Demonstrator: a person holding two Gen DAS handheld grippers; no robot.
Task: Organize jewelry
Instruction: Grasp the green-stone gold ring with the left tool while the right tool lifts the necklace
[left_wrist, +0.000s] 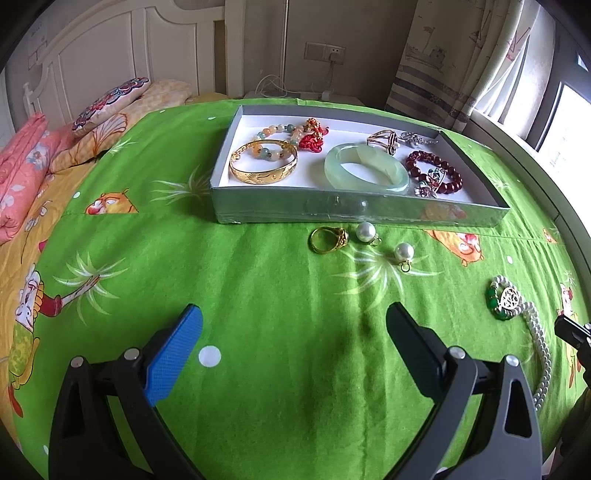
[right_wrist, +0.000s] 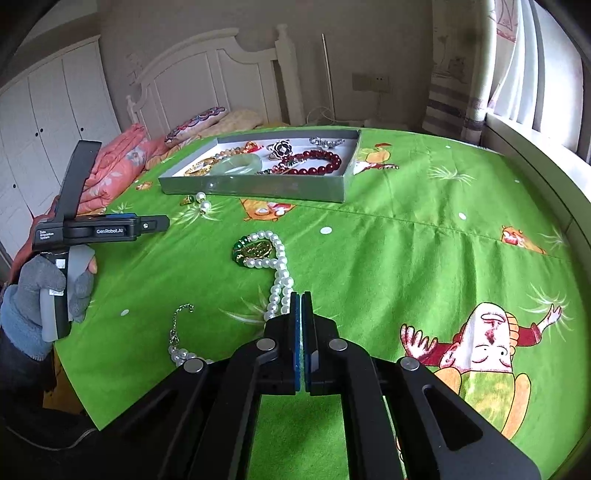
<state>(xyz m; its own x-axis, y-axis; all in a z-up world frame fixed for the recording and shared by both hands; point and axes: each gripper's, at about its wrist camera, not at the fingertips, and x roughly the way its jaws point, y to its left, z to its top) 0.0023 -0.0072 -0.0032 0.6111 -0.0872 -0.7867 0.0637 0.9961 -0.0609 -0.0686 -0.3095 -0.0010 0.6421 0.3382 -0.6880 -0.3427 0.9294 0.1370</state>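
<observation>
While the left gripper (left_wrist: 293, 325) hung wide open above the green cloth (left_wrist: 258, 295), the right gripper (right_wrist: 300, 295) was pinched shut on the pearl necklace (right_wrist: 277, 280). The gold ring (left_wrist: 327, 239) lay just beside the tray (left_wrist: 332, 210).

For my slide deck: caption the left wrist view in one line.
Open left gripper hovers over green bedspread; gold ring and two pearl earrings lie before the jewelry tray.
</observation>
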